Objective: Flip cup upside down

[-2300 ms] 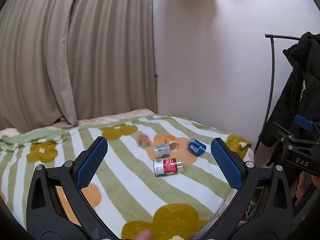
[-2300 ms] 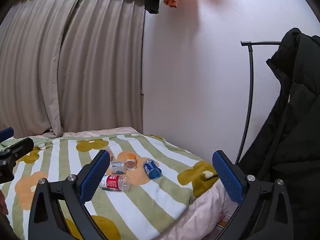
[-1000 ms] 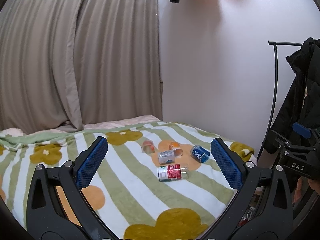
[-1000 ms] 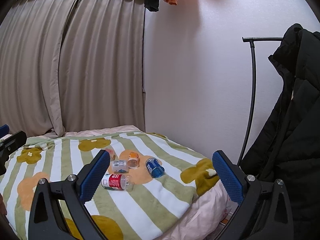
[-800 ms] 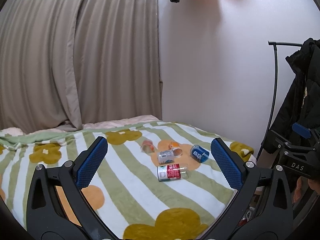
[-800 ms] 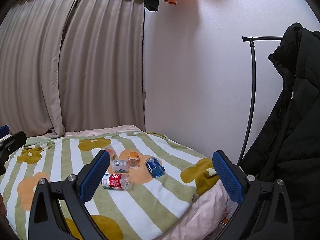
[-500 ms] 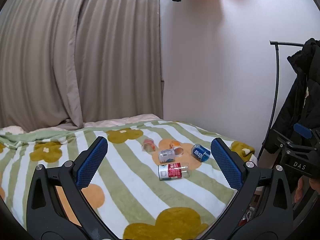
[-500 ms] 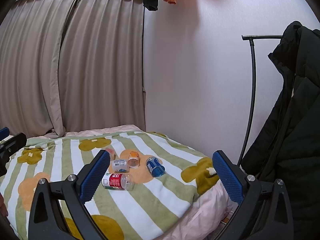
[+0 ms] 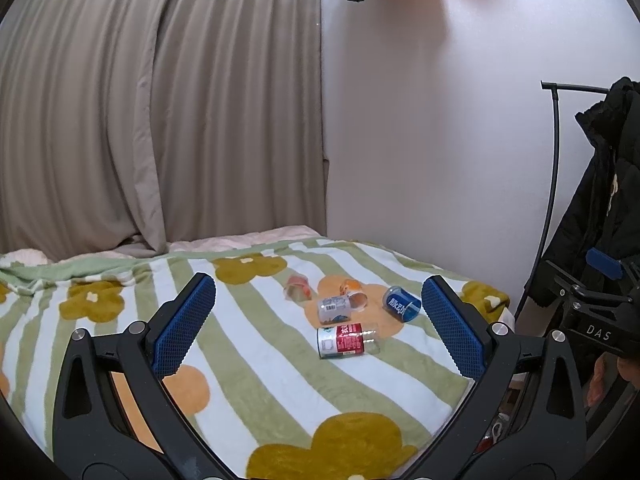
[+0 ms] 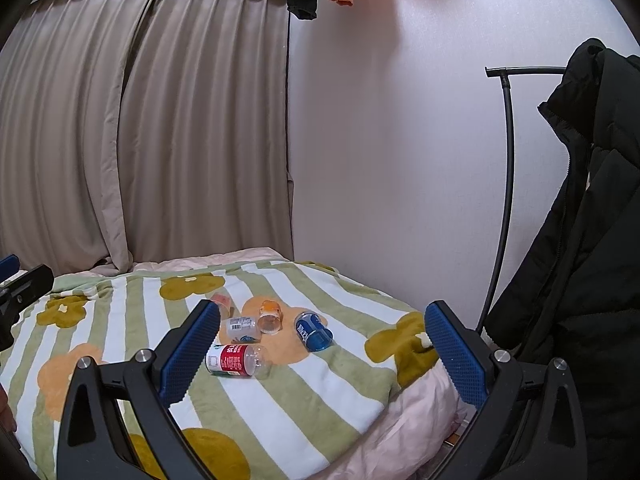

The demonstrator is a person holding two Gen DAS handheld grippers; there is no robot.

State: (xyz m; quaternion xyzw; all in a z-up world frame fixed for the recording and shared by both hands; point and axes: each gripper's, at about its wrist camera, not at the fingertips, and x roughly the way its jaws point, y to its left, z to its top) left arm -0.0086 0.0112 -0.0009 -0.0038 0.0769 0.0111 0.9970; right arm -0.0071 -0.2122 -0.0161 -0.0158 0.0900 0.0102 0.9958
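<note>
Several small cups lie on their sides on a striped, flowered blanket (image 9: 256, 380): a red-labelled clear cup (image 9: 347, 340) (image 10: 236, 360), a blue cup (image 9: 401, 304) (image 10: 314, 330), a white-labelled clear cup (image 9: 336, 308) (image 10: 241, 329), an orange-tinted one (image 9: 352, 290) (image 10: 270, 317) and a pinkish one (image 9: 298, 287) (image 10: 222, 304). My left gripper (image 9: 320, 328) is open and empty, well short of them. My right gripper (image 10: 322, 354) is open and empty, also held back from the bed.
The bed stands against a white wall (image 9: 420, 140) with grey curtains (image 9: 160, 120) behind. A black coat (image 10: 580, 260) hangs on a metal rack (image 10: 506, 160) to the right. The blanket's near edge drops off at the right (image 10: 400, 420).
Both grippers have tilted up slightly and drifted a little; the cups sit a touch lower in view. Nothing on the bed has moved.
</note>
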